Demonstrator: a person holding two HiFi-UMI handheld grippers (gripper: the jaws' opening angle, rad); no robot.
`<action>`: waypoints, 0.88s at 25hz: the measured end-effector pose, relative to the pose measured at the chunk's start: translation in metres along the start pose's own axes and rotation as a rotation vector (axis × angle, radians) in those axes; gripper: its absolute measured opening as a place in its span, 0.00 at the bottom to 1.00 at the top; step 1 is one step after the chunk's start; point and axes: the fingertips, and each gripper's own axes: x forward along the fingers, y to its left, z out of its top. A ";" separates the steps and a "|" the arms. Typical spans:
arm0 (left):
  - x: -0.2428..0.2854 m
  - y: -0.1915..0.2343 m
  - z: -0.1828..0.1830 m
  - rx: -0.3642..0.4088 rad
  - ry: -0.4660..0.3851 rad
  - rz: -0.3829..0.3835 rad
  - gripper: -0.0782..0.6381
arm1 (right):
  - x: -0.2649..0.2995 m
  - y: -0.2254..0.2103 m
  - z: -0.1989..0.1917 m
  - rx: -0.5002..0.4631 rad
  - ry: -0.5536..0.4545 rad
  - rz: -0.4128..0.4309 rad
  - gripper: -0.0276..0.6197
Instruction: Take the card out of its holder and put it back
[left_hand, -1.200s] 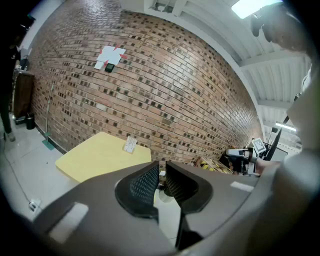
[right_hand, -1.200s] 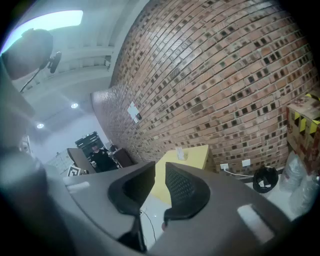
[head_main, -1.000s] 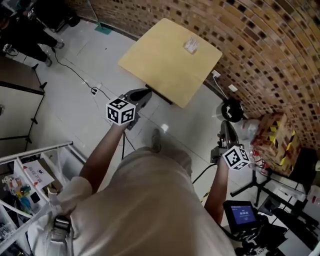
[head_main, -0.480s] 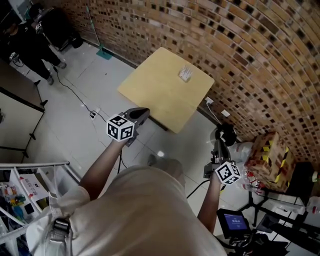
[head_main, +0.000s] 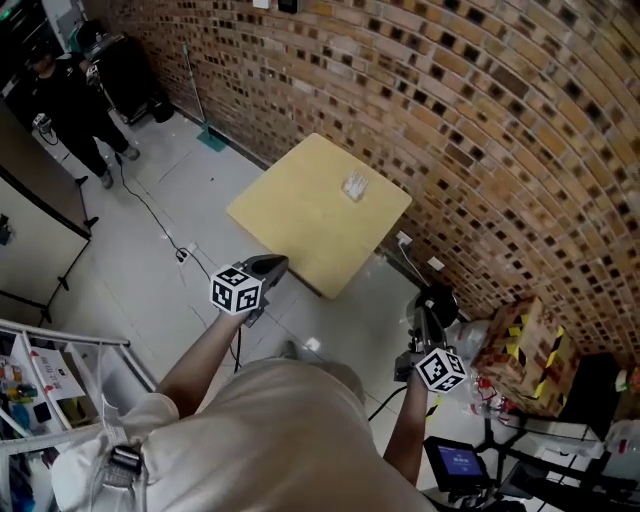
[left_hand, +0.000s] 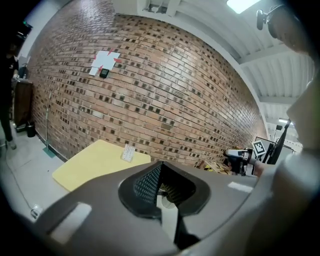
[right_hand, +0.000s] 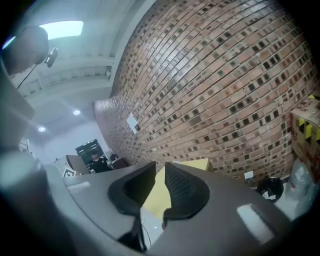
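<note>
Both are empty, my left claw (left_hand: 159, 169) shut, my right claw (right_hand: 160, 172) barely parted, well short of the far desk (head_main: 285, 215) where the card holder (head_main: 355, 186) stands, which fits the card either never drawn or already back.

We're looking at a lab-like recording space: bare brick wall (head_main: 480, 120), tiled floor (head_main: 120, 280) with a trailing cable (head_main: 150, 210), one yellow desk (head_main: 300, 215), a small screen (head_main: 455, 463).

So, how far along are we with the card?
Nothing done yet: the card holder stands untouched on the yellow table. In hand: nothing; left gripper shut, right gripper slightly open, both empty, short of the table. Left: approach, then the whole take-out and put-back.
</note>
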 end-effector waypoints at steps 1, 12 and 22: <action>0.002 -0.007 -0.001 -0.002 0.007 0.005 0.14 | -0.006 -0.003 0.005 0.002 -0.004 0.002 0.13; 0.033 -0.065 -0.002 0.006 0.000 0.072 0.15 | -0.059 -0.062 0.034 -0.040 0.010 0.008 0.13; 0.035 -0.091 -0.028 -0.023 0.039 0.123 0.15 | -0.069 -0.097 0.015 0.025 0.052 0.016 0.13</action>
